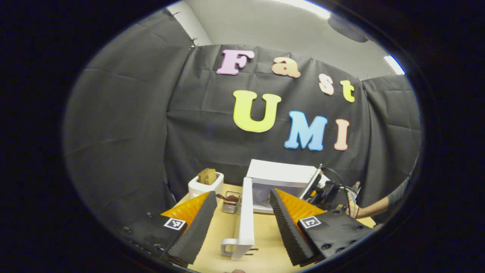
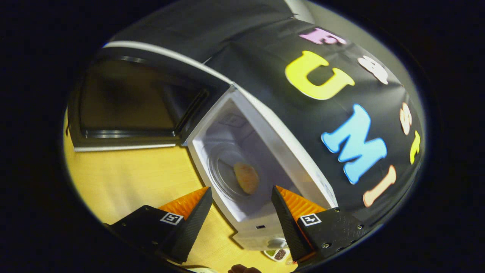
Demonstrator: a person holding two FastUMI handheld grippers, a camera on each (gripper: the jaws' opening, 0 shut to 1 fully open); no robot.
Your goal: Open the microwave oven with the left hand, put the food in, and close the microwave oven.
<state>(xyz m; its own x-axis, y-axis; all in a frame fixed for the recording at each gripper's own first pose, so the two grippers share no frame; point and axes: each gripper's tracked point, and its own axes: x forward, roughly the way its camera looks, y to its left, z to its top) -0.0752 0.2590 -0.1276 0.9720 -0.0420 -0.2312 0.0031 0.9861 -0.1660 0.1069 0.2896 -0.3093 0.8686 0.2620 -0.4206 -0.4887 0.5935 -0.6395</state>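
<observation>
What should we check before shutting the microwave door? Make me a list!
1. Food inside: ok. The food lies on the round plate in the microwave.
2. Right tool let go: ok. It is open, nothing between its fingers.
3. Right tool out of the doorway: cannot tell. It sits close in front of the opening.
4. Door ready to push: ok. The door stands wide open, edge-on between the open fingers of the left tool.
5. Left tool touching the door: not ok. Neither finger presses on it.
6. Toaster out of the door's swing: cannot tell.
</observation>
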